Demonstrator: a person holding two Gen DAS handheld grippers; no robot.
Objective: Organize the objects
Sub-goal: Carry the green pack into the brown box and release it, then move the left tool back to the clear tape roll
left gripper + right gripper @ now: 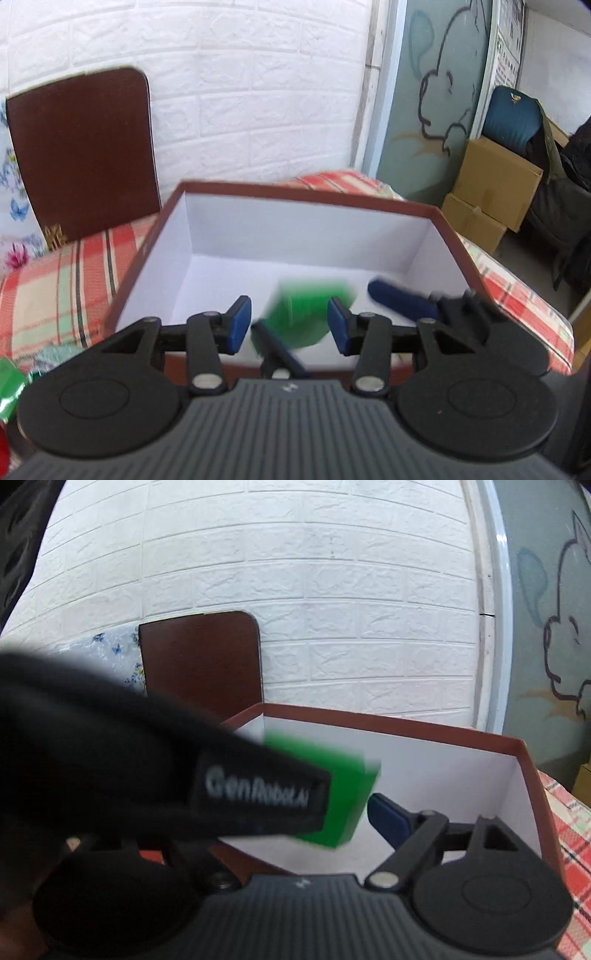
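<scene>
The open brown box with its white lining sits on a plaid-covered surface, and a blurred green packet is inside it, apparently dropping or just landed — nothing else shows on the box floor. The left claw stands part-open over the near wall, its blue pads clear of the packet; the right claw looks wide, one pad visible, the other hidden behind a black strap, gripping nothing I can see. More green packets wait outside at the left edge, so sorting seems early — one item in, several left
</scene>
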